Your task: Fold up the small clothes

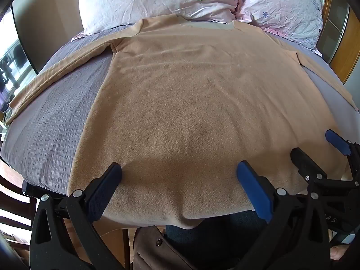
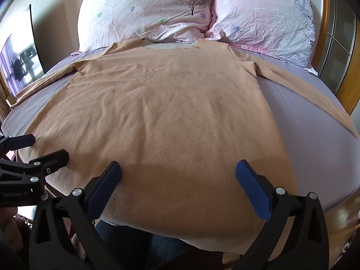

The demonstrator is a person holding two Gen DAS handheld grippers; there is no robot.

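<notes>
Both grippers hover low over the near hem of a tan shirt (image 1: pixel 191 103), which lies spread flat on a bed (image 1: pixel 51 121) with its front or back up; which one I cannot tell. From the left wrist view, the left gripper (image 1: pixel 178 175) has its jaws spread wide, one pad over the cloth at each side of the hem's middle stretch, and nothing is held between them. The right gripper (image 2: pixel 178 175) is just as wide open in its own view, over the same hem a little further toward the shirt's right edge, and it too has hold of nothing. Each gripper shows at the edge of the other's view: the right gripper at the far right of the left view, the left one at the far left of the right view, so they sit side by side, near but apart.

The shirt's hem hangs slightly over the near edge of the bed. Its body runs away from the cameras to a pale neckline (image 2: pixel 171 45) that reaches the pillows. One long sleeve (image 1: pixel 56 72) stretches out to the left and the other sleeve (image 2: pixel 310 96) to the right, both lying flat on the grey-purple sheet.

Two pink flowered pillows (image 2: pixel 146 11) stand at the head of the bed, touching each other.
</notes>
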